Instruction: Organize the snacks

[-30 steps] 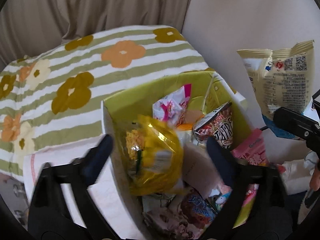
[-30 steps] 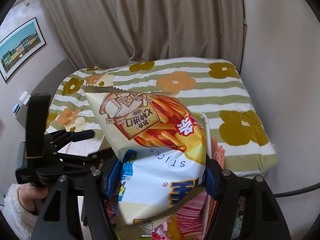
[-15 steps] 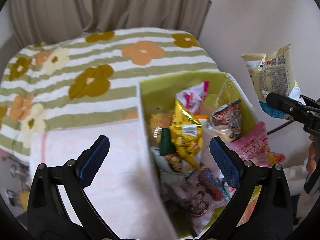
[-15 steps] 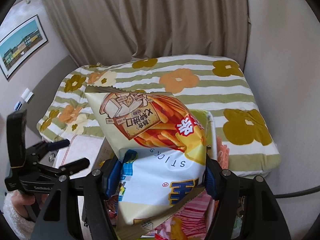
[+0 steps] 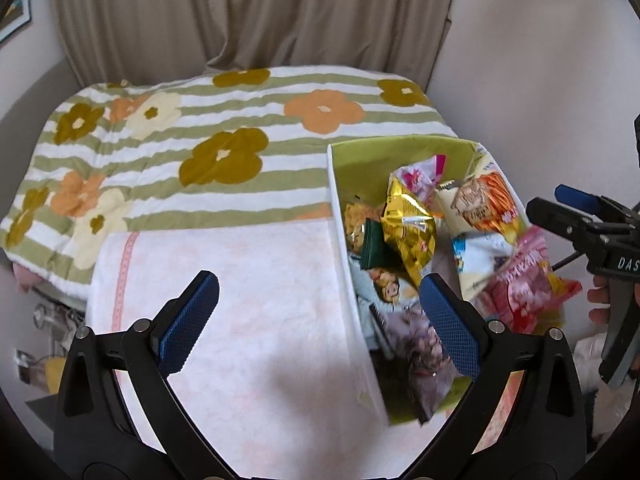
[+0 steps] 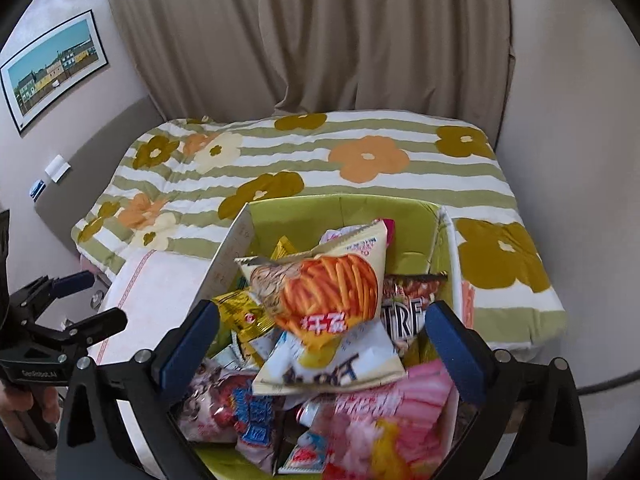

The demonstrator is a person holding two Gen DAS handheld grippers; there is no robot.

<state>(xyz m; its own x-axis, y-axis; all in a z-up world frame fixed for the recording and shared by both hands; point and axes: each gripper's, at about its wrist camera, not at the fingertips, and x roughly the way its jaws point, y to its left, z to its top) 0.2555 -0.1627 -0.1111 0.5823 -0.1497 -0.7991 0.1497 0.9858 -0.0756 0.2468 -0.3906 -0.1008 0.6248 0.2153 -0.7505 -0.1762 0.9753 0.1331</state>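
Note:
A green-lined box (image 5: pixel 400 152) (image 6: pixel 344 212) on the bed holds several snack bags. An orange-and-white stick-snack bag (image 6: pixel 324 304) (image 5: pixel 480 208) lies on top of the pile, free of the jaws. A gold bag (image 5: pixel 408 232) (image 6: pixel 240 316) sits to its left. My right gripper (image 6: pixel 322 338) is open and empty just above the box; it also shows in the left wrist view (image 5: pixel 576 208). My left gripper (image 5: pixel 320 316) is open and empty over the box's left wall and the pink towel (image 5: pixel 248 300); it shows in the right wrist view (image 6: pixel 86 302).
The box stands on a striped floral blanket (image 5: pixel 200 140) (image 6: pixel 360 160). A pink bag (image 6: pixel 384 408) and a dark chocolate pack (image 6: pixel 408 308) lie in the box. Curtains (image 6: pixel 320 40) hang behind the bed; walls stand close on the right and left.
My right gripper opened and let go of the stick-snack bag, which dropped onto the pile in the box. My left gripper pulled back left, open, after releasing the gold bag.

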